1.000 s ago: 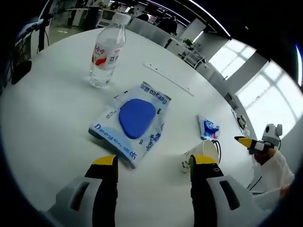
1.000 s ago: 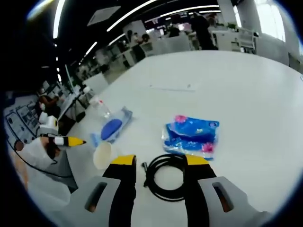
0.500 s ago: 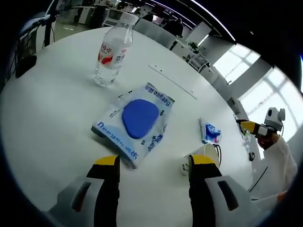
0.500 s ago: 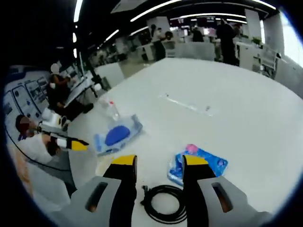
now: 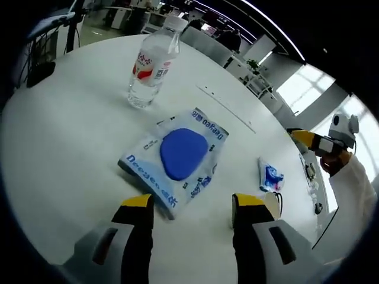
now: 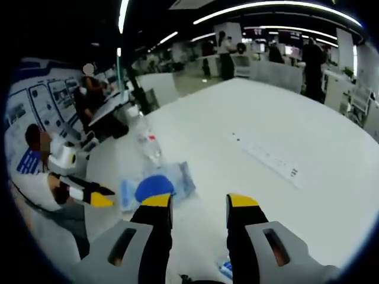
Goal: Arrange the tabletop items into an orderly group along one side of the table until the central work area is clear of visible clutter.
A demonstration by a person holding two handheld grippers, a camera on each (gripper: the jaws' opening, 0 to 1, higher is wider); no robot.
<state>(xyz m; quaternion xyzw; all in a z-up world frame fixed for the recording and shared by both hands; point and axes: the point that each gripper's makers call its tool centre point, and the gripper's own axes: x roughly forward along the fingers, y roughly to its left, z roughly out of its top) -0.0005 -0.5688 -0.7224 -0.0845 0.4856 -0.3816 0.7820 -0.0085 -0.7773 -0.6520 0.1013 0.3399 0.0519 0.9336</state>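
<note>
A clear water bottle [image 5: 153,65] with a red label stands upright at the far side of the white table [image 5: 65,148]. In front of it lies a flat white-and-blue wipes pack [image 5: 180,155]. My left gripper [image 5: 193,201] hovers open just short of that pack, with nothing between its jaws. A small blue tissue pack [image 5: 270,176] and a paper cup [image 5: 274,204], half hidden by my jaw, lie to the right. My right gripper [image 6: 199,201] is open and holds nothing, raised over the table; beyond it are the wipes pack [image 6: 155,186] and bottle [image 6: 151,145].
A long thin strip [image 6: 266,157] lies flat across the far table, also seen as a strip [image 5: 225,106] past the wipes pack. The other gripper [image 5: 308,139] and a white sleeve [image 5: 349,195] come in from the right. People and desks stand beyond the table.
The right gripper view has lifted and tilted away, so the black cable and blue tissue pack dropped out at the bottom. The left view shifted slightly. Both grippers stayed open.
</note>
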